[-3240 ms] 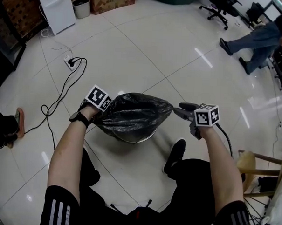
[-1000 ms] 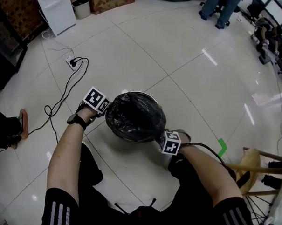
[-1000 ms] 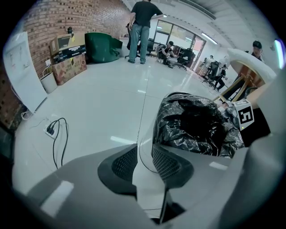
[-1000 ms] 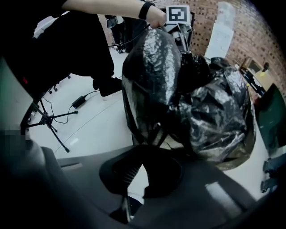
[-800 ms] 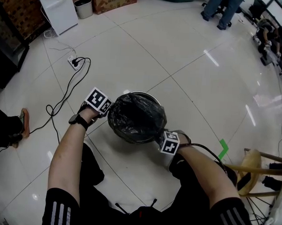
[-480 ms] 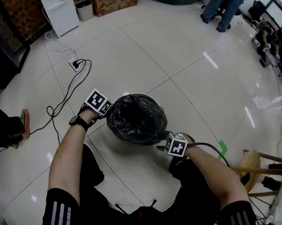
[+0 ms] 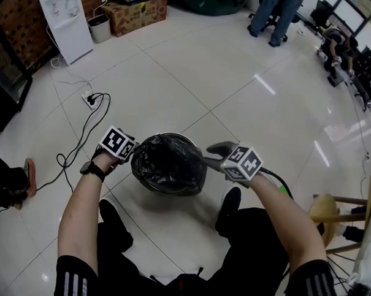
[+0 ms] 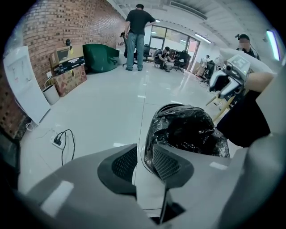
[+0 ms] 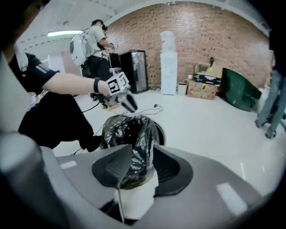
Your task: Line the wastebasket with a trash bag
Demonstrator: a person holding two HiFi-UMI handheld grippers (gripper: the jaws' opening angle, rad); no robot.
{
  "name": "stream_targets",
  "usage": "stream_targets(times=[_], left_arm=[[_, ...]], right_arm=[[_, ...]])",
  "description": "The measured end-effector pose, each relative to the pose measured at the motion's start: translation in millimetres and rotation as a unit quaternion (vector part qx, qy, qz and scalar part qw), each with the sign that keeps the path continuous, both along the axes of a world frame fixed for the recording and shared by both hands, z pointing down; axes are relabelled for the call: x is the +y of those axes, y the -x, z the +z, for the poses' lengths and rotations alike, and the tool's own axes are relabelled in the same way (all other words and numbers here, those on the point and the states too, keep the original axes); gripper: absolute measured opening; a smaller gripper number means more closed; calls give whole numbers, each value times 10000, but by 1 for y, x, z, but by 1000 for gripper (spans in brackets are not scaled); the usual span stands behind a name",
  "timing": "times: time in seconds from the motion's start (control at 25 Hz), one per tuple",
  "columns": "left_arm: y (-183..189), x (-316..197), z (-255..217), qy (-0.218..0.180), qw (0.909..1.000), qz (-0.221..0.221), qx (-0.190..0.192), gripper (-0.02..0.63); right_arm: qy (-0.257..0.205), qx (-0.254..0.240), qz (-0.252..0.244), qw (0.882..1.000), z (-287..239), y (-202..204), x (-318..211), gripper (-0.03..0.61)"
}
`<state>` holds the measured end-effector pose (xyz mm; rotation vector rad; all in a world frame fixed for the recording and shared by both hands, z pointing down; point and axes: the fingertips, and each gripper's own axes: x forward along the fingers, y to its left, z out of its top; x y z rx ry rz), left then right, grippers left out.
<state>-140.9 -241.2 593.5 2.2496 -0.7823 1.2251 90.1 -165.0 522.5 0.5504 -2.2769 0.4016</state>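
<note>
Sitting in the round wastebasket [image 7: 172, 136] at frame centre, on the tiled floor [image 7: 195, 77]: black trash bag [image 7: 168, 164], film bunched over the rim. Left gripper [image 8: 144, 156] at bag's left edge, fingers apart, bare floor showing between them. Right gripper [image 9: 142, 152] at right edge, fingers just been opening, now apart; a bag fold lies between them.

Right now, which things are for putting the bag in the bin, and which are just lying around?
For the job:
- trash bag, black, draped over the bin's top
- wastebasket, round, with its rim showing at the far side

Just lying about:
- power strip with its black cable
- cardboard box
- white water dispenser
- wooden stool
</note>
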Motion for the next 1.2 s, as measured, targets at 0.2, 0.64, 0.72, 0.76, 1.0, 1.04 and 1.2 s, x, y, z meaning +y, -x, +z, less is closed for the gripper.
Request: stream_targets(times=[0.2, 0.64, 0.72, 0.76, 1.0, 1.04, 1.2], left_arm=[[-11, -2, -3, -60, 9999, 63, 97, 101], [-15, -10, 31, 76, 9999, 32, 133, 95], [-15, -11, 31, 61, 9998, 21, 161, 95], [-16, -11, 31, 53, 9998, 16, 171, 91], [-21, -22, 28, -143, 9996, -93, 215, 89], [-21, -25, 29, -185, 9995, -129, 218, 89], [-22, -31, 38, -192, 9993, -259, 202, 89]], right_arm=[[71, 180, 422, 9989, 25, 7, -36, 156], [-18, 1091, -15, 9940, 86, 17, -47, 51], [-41, 1082, -7, 9941, 86, 16, -49, 8], [-59, 1069, 10, 9942, 84, 16, -50, 7], [-330, 993, 562, 9929, 72, -3, -87, 6], [-329, 1005, 652, 9922, 74, -7, -93, 6], [-215, 1048, 829, 9908, 94, -15, -108, 6]])
